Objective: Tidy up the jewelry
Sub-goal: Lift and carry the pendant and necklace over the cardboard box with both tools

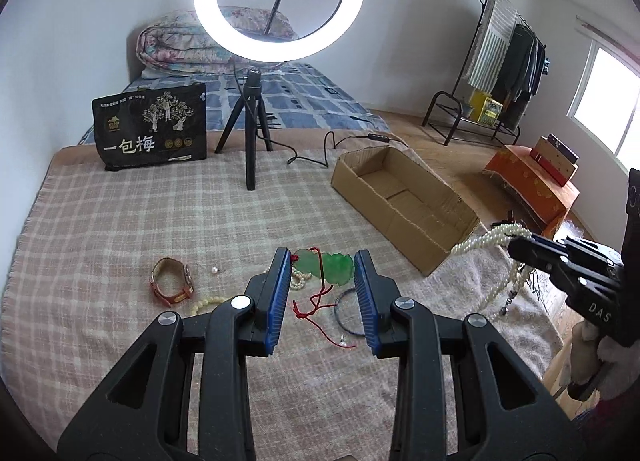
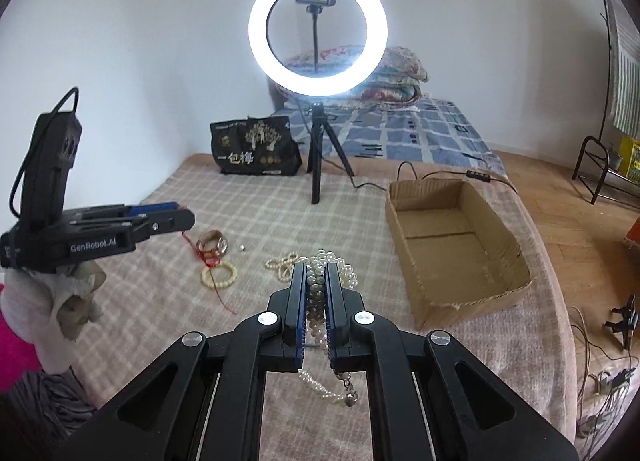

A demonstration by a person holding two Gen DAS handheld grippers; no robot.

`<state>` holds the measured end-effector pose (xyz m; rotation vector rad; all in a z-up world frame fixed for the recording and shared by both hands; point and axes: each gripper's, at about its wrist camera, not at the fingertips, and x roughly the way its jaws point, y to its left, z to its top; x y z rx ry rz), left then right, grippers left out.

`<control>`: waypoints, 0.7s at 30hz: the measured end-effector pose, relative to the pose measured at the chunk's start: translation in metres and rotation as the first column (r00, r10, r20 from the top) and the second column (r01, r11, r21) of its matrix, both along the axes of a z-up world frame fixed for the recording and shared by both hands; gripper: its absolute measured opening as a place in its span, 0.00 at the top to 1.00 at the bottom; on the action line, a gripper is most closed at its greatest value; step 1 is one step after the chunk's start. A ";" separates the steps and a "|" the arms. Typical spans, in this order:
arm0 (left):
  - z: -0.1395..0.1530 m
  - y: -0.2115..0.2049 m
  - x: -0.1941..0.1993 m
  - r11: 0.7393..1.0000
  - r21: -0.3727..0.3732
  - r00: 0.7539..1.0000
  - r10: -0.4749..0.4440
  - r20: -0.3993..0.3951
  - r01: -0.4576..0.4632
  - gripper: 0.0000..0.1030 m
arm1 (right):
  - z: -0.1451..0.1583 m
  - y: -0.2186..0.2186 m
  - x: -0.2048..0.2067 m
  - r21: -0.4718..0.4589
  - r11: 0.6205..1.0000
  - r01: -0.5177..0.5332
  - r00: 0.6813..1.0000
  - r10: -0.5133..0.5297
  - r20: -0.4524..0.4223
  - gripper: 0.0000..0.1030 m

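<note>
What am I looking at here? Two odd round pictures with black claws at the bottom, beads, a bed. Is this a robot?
No robot: a person holds a two-fingered gripper in each hand, and each gripper carries a wide-angle camera looking along its fingers. One picture comes from the left gripper, whose jaws stand apart with nothing between them. The other comes from the right gripper, shut on a pearl necklace that dangles below it. On the checked blanket lie a green pendant on red cord, a brown watch, a beaded bracelet and a loose pearl. An empty cardboard box sits to the right, a ring light behind.
</note>
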<state>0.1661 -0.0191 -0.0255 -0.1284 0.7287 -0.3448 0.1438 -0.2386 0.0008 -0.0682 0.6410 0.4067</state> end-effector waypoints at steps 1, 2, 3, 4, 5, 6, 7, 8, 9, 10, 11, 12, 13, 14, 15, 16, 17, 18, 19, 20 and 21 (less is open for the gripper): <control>0.003 -0.003 0.003 1.000 0.001 1.000 -0.005 0.005 0.005 0.69 | 0.004 -0.004 0.004 0.003 1.000 0.012 1.000 -0.012 0.009 0.94; 0.006 -0.007 0.006 1.000 0.004 1.000 -0.010 0.011 0.010 0.69 | 0.007 -0.009 0.010 0.007 1.000 0.024 1.000 -0.024 0.015 0.94; 0.008 -0.010 0.010 1.000 0.006 1.000 -0.017 0.016 0.017 0.69 | 0.009 -0.012 0.013 0.009 0.999 0.034 0.999 -0.034 0.019 0.94; 0.010 -0.015 0.014 1.000 0.009 1.000 -0.024 0.020 0.024 0.69 | 0.010 -0.017 0.018 0.011 0.999 0.046 0.999 -0.046 0.023 0.94; 0.013 -0.019 0.019 0.999 0.014 0.999 -0.031 0.025 0.030 0.69 | 0.010 -0.022 0.023 0.011 0.998 0.058 0.998 -0.059 0.024 0.94; 0.015 -0.023 0.024 0.999 0.017 0.999 -0.036 0.030 0.035 0.69 | 0.009 -0.026 0.029 0.007 0.997 0.072 0.997 -0.072 0.025 0.94; 0.017 -0.027 0.029 0.999 0.019 0.999 -0.041 0.034 0.041 0.69 | 0.008 -0.030 0.034 0.005 0.997 0.083 0.996 -0.083 0.025 0.94; 0.019 -0.032 0.035 0.999 0.019 0.998 -0.046 0.037 0.045 0.69 | 0.006 -0.035 0.040 0.003 0.995 0.098 0.995 -0.099 0.022 0.94; 0.021 -0.037 0.042 0.999 0.018 0.998 -0.050 0.040 0.050 0.69 | 0.004 -0.040 0.045 0.001 0.994 0.113 0.993 -0.113 0.019 0.94; 0.022 -0.043 0.049 0.998 0.018 0.998 -0.057 0.041 0.056 0.69 | 0.003 -0.044 0.050 -0.002 0.992 0.123 0.992 -0.123 0.016 0.94; 0.023 -0.049 0.055 0.998 0.020 0.997 -0.063 0.043 0.062 0.69 | 0.002 -0.047 0.055 -0.001 0.992 0.130 0.991 -0.130 0.014 0.94; 0.025 -0.056 0.062 0.997 0.023 0.997 -0.068 0.046 0.067 0.69 | 0.001 -0.051 0.059 0.002 0.991 0.135 0.991 -0.135 0.015 0.94; 0.025 -0.062 0.069 0.997 0.027 0.996 -0.074 0.050 0.073 0.69 | 0.001 -0.054 0.065 0.004 0.990 0.142 0.990 -0.142 0.016 0.94; 0.026 -0.069 0.076 0.997 0.032 0.995 -0.079 0.054 0.077 0.69 | 0.001 -0.056 0.070 0.001 0.989 0.146 0.989 -0.146 0.018 0.94; 0.026 -0.076 0.083 0.996 0.035 0.995 -0.084 0.055 0.082 0.69 | 0.000 -0.057 0.075 -0.007 0.989 0.150 0.988 -0.150 0.022 0.94; 0.027 -0.083 0.090 0.995 0.038 0.994 -0.090 0.057 0.088 0.69 | 0.000 -0.058 0.080 -0.018 0.988 0.155 0.988 -0.155 0.028 0.94; 0.027 -0.090 0.098 0.995 0.041 0.994 -0.095 0.059 0.093 0.69 | -0.001 -0.060 0.085 -0.022 0.986 0.163 0.986 -0.162 0.037 0.94; 0.027 -0.097 0.105 0.994 0.043 0.993 -0.098 0.059 0.096 0.69 | -0.002 -0.063 0.088 -0.019 0.985 0.169 0.985 -0.169 0.040 0.94; 0.026 -0.104 0.113 0.994 0.041 0.993 -0.101 0.057 0.099 0.69 | -0.004 -0.066 0.092 -0.013 0.983 0.181 0.983 -0.180 0.040 0.94; 0.026 -0.111 0.121 0.994 0.039 0.993 -0.103 0.053 0.101 0.69 | -0.007 -0.069 0.097 -0.008 0.982 0.191 0.981 -0.190 0.036 0.94; 0.025 -0.117 0.129 0.994 0.040 0.993 -0.105 0.049 0.103 0.69 | -0.012 -0.071 0.101 -0.008 0.980 0.198 0.980 -0.197 0.032 0.94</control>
